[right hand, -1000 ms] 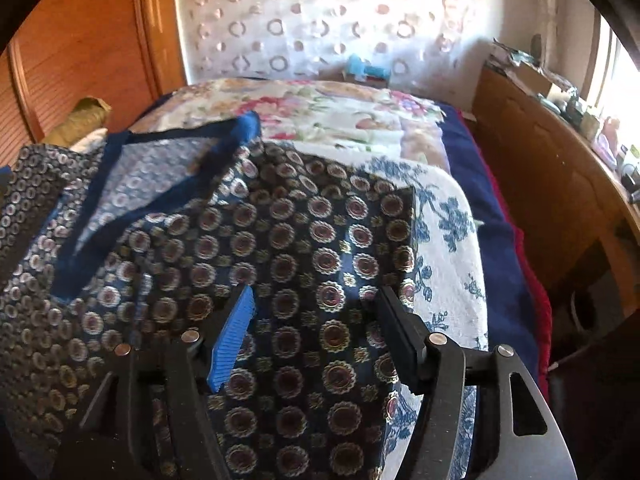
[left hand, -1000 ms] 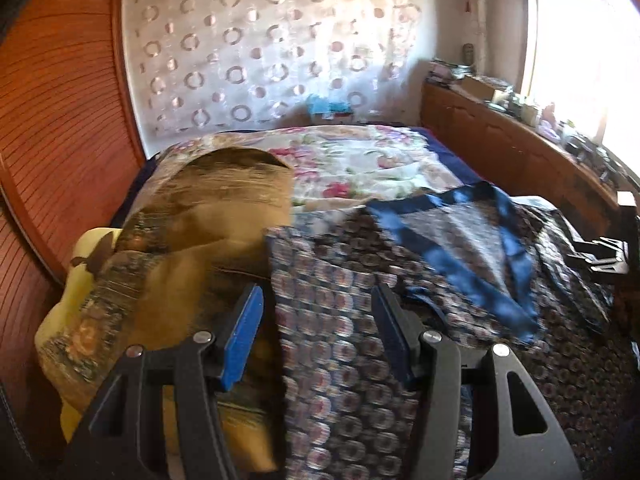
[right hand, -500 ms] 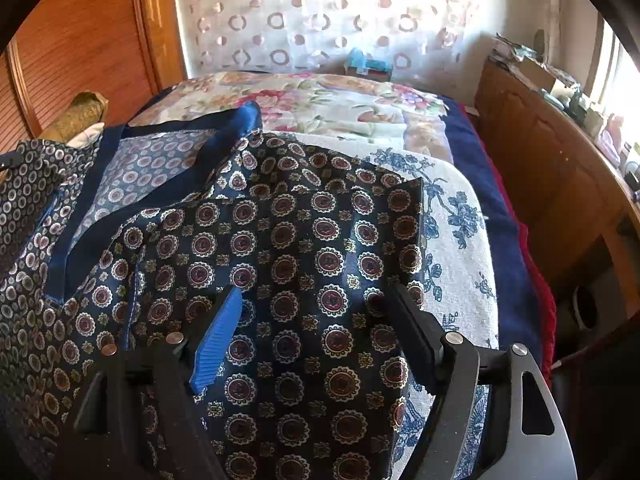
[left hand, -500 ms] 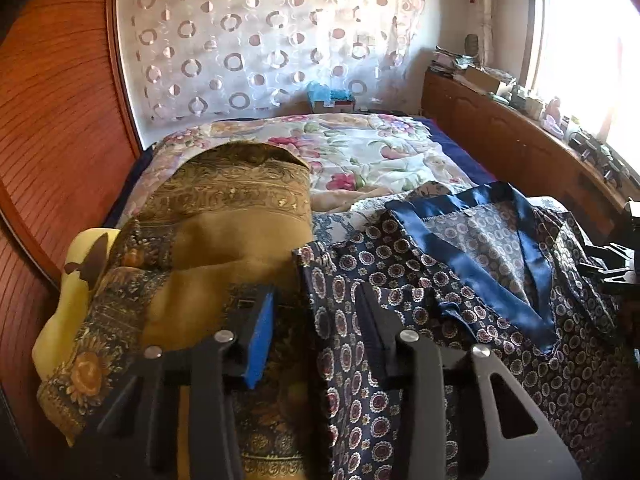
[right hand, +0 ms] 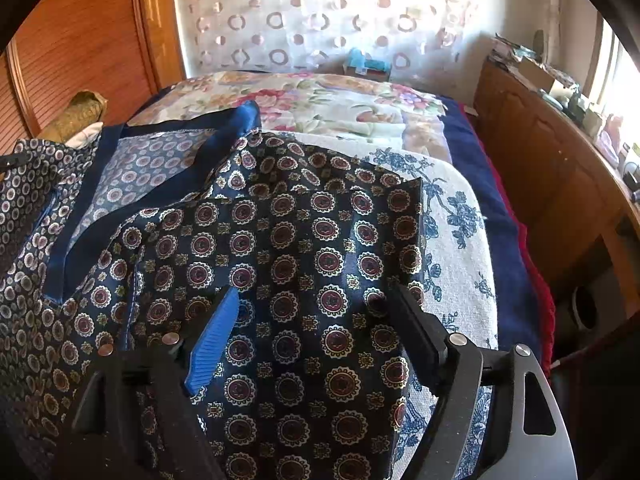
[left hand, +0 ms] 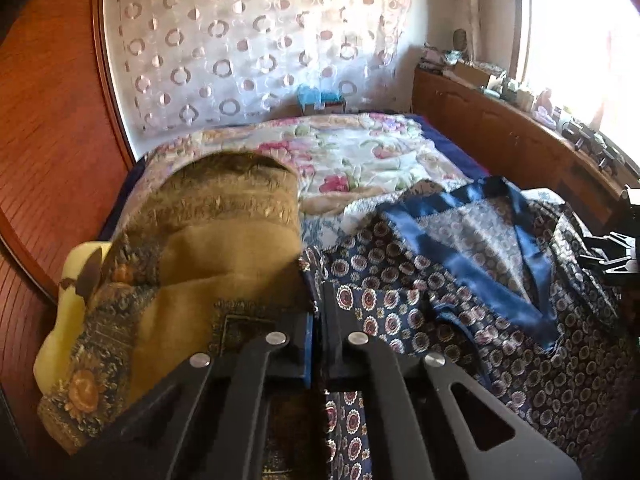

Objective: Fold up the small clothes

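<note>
A navy garment [left hand: 400, 292] printed with round medallions lies spread on the bed, its blue satin collar [left hand: 424, 240] open toward the far end. My left gripper [left hand: 318, 312] is shut on the garment's left edge, and the cloth runs up out of the closed fingers. In the right wrist view the same garment [right hand: 304, 240] fills the foreground with the collar [right hand: 224, 128] at upper left. My right gripper [right hand: 312, 296] hovers over its right part. Its jaws are opening, the cloth lies under the gap, and the pads do not press it.
A folded golden-brown blanket [left hand: 224, 248] over a yellow pillow [left hand: 68, 320] lies just left of the garment. A white cloth with blue flowers [right hand: 456, 240] lies under its right side. The floral bedspread [left hand: 352, 152] stretches beyond. A wooden cabinet [left hand: 520, 148] lines the right.
My left gripper's jaws have closed on the garment's left edge. The right gripper's jaws have spread a little wider over the cloth and stayed in place.
</note>
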Motion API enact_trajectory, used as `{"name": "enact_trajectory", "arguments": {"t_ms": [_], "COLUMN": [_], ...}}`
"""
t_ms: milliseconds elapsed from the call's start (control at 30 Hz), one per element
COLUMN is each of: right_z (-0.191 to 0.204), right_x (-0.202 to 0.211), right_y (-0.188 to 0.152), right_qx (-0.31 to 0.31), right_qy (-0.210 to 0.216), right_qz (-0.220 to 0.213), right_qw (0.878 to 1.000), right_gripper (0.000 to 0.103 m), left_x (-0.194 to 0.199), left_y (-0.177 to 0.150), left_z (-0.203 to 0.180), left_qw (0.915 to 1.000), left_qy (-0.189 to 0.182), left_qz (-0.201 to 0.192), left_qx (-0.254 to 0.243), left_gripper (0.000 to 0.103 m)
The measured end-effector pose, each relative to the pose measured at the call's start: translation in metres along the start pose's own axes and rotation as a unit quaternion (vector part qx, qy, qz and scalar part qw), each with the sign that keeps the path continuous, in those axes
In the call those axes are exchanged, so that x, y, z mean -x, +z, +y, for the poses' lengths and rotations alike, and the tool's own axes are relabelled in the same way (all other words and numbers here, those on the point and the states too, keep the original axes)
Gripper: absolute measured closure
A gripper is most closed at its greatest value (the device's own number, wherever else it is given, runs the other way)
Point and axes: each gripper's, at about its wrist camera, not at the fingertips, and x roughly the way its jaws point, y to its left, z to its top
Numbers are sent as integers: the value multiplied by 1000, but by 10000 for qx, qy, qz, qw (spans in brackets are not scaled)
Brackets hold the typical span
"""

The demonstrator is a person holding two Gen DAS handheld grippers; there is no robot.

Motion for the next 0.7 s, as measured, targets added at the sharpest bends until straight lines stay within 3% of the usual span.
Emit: {"name": "enact_trajectory", "arguments": {"t_ms": [267,400,500,700], "right_z": [-37,-62,-71,-57], "right_x": [25,7,-6,-18], "right_y": [20,30,34,38], "right_qx": [-335,-523,-572,-307], "right_qy": [89,70,226,269], "right_qz": [-340,-110,82,203], "right_qw": [9988,9985,9981,9990], "right_gripper": [24,25,31,39], "left_x": [18,18,17,17], "left_y": [14,20,20,20], "left_z": [8,15,16,17], "left_qw": [9994,9990,9989,9989], "left_qy": [126,184,228,236], "left_qz": [-325,-391,-394,-391], "left_qx": [52,98,103,96], "left_gripper": [103,103,103,103]}}
